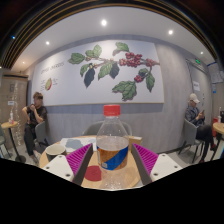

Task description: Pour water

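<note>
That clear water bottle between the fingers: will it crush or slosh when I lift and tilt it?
The bottle is thin clear plastic, so its wall probably gives under a firm squeeze. It looks largely full, so likely heavy for its size, with water shifting as it tilts. The gripper has a pad at each side; the label band may offer better grip than bare plastic.

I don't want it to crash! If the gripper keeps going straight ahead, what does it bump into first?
The water bottle, most likely: it already stands between the gripper's open fingers, so there is hardly any free way ahead.
</note>
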A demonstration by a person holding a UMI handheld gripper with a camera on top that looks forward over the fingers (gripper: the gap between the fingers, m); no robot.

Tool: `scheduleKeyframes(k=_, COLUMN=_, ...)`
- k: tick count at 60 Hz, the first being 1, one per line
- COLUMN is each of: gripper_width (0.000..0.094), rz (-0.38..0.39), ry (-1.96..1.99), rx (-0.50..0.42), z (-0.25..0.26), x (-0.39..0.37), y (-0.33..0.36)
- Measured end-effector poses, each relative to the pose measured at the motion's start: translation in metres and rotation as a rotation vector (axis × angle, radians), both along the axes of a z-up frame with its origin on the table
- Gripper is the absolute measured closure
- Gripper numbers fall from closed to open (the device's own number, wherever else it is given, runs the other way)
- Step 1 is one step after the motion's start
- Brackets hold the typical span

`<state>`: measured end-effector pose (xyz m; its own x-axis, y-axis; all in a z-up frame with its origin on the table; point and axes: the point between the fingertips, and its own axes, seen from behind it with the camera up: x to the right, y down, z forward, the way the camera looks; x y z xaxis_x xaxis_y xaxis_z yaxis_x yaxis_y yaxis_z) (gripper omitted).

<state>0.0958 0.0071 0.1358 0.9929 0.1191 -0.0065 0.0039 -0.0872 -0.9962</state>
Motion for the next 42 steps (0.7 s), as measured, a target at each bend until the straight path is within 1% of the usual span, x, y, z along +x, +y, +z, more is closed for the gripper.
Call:
scheduleKeyframes(k=4, gripper_width=0.0109, rz=-0.018, ry=0.011, rx=0.005, z=0.000, x=0.003, y=0.016)
scheduleKeyframes(k=7, gripper_width=0.0131, rz=-0.015, ry=0.015, rx=0.002, z=-0.002, x=0.001, y=0.022)
scheduleKeyframes(k=8, gripper_width=0.0161, rz=-0.010, ry=0.014, rx=0.003, z=-0.002, x=0.000, y=0.024)
scheduleKeyframes(k=9, gripper_width=0.0225, rz=-0.002, ry=0.011, rx=0.005, z=-0.003, x=-0.002, y=0.025)
scheduleKeyframes(k=10, gripper_width=0.0331, rz=0.005, ry=0.007, rx=0.008, z=-0.002, x=-0.002, y=0.030)
scheduleKeyframes(k=11, gripper_width=0.0412, rz=0.012, ry=0.004, rx=0.011, z=-0.002, x=-0.004, y=0.030)
scheduleKeyframes(k=14, gripper_width=0.0430, rz=0.011, ry=0.009, rx=0.041, z=-0.001, x=-0.004, y=0.033)
scheduleKeyframes(k=19, gripper_width=0.0540, rz=0.012, ry=0.005, rx=0.074, z=0.000, x=-0.004, y=0.032)
scheduleKeyframes(k=22, gripper_width=0.0604, rz=-0.011, ry=0.001, rx=0.074, z=0.002, x=0.002, y=0.031)
scheduleKeyframes(k=25, gripper_width=0.0618, rz=-0.042, ry=-0.036, rx=0.081, z=0.000, x=0.007, y=0.036)
scheduleKeyframes(k=31, gripper_width=0.0620, rz=-0.040, ry=-0.135, rx=0.100, z=0.001, x=-0.002, y=0.042)
scheduleKeyframes(k=33, gripper_width=0.0619, rz=-0.027, ry=-0.184, rx=0.099, z=0.003, x=-0.003, y=0.041)
scheduleKeyframes(k=36, gripper_width=0.0620, rz=-0.052, ry=-0.278, rx=0.118, z=0.014, x=-0.005, y=0.051)
scheduleKeyframes(k=41, gripper_width=0.0619, rz=-0.063, ry=-0.519, rx=0.147, z=0.032, x=-0.014, y=0.063)
scheduleKeyframes(k=42, gripper_width=0.0620, rz=-0.054, ry=-0.578, rx=0.153, z=0.039, x=-0.008, y=0.060)
